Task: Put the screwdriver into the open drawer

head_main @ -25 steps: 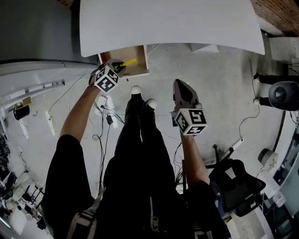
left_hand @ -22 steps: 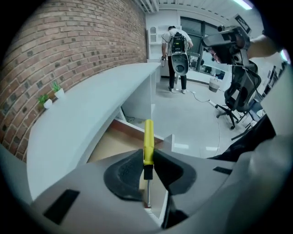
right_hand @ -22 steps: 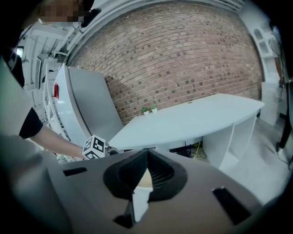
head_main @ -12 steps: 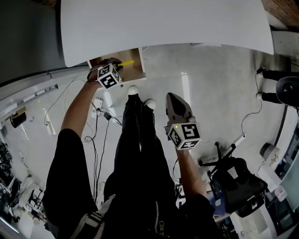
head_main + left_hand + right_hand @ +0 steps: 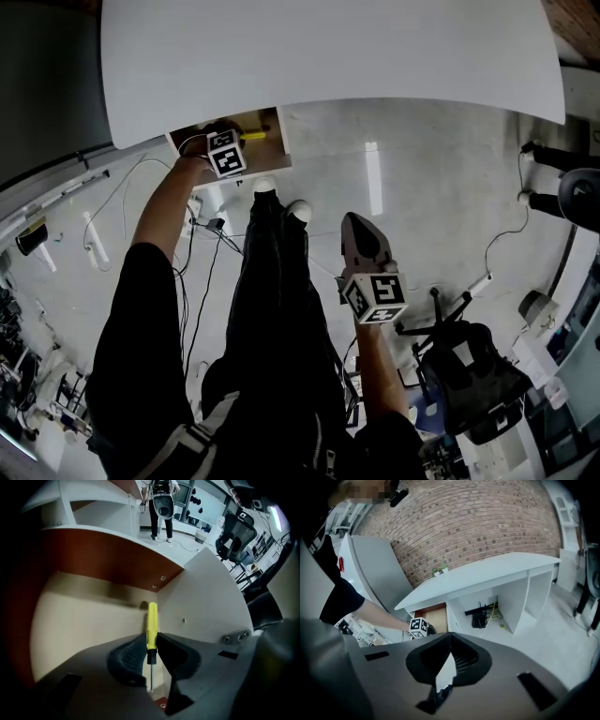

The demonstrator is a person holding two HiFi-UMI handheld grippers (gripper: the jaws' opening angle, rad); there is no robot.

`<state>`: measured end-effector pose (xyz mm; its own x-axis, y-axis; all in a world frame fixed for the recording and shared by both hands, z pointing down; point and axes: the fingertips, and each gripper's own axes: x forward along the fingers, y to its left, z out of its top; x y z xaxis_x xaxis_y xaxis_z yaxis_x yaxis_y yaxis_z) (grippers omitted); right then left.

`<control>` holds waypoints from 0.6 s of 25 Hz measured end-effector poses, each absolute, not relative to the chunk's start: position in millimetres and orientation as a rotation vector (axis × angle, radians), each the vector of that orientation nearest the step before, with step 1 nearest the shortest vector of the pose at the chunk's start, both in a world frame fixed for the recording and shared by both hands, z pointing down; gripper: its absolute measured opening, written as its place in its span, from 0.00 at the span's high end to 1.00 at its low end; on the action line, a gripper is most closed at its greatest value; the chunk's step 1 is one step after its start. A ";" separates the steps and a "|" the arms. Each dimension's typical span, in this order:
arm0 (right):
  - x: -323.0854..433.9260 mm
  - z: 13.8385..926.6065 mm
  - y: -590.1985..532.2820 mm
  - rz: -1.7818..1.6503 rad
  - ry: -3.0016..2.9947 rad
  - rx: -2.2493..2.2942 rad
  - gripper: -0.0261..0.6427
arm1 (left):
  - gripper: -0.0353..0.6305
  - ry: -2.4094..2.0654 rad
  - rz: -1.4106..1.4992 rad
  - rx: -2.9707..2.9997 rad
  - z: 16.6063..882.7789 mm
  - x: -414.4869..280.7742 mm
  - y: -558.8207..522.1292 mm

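A yellow-handled screwdriver (image 5: 152, 623) points handle-first into the open drawer (image 5: 79, 620), a pale wooden box with a red-brown wall. My left gripper (image 5: 151, 644) is shut on the handle's lower end, and the metal shaft runs back between the jaws. In the head view the left gripper (image 5: 240, 141) hangs over the drawer (image 5: 272, 155) under the desk's left end, with the screwdriver (image 5: 255, 135) showing as a yellow sliver. My right gripper (image 5: 357, 220) hovers above the floor right of the legs, shut with nothing in it (image 5: 450, 639).
The white desk (image 5: 328, 56) overhangs the drawer. The person's legs and white shoes (image 5: 300, 208) stand just before it. Cables (image 5: 202, 239) lie on the floor at left. An office chair (image 5: 473, 375) stands at lower right. A router (image 5: 480, 618) sits under the desk.
My left gripper has sunk with the screwdriver down into the drawer. The right gripper has dropped lower and drifted back from the desk, still shut.
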<state>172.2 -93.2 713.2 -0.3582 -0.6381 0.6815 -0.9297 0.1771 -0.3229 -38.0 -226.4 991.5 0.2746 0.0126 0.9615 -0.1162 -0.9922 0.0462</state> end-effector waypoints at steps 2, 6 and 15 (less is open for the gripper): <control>175.6 722.8 -89.4 1.041 -2.047 1.481 0.95 | 0.81 -0.075 1.866 2.394 1003.1 -40.5 -226.7; 180.3 731.4 -88.4 1.045 -2.026 1.483 0.95 | 0.81 -0.052 1.880 2.368 1010.6 -42.9 -227.2; 175.9 717.3 -96.3 1.054 -2.025 1.531 0.95 | 0.78 -0.041 1.841 2.277 1001.1 -47.7 -215.5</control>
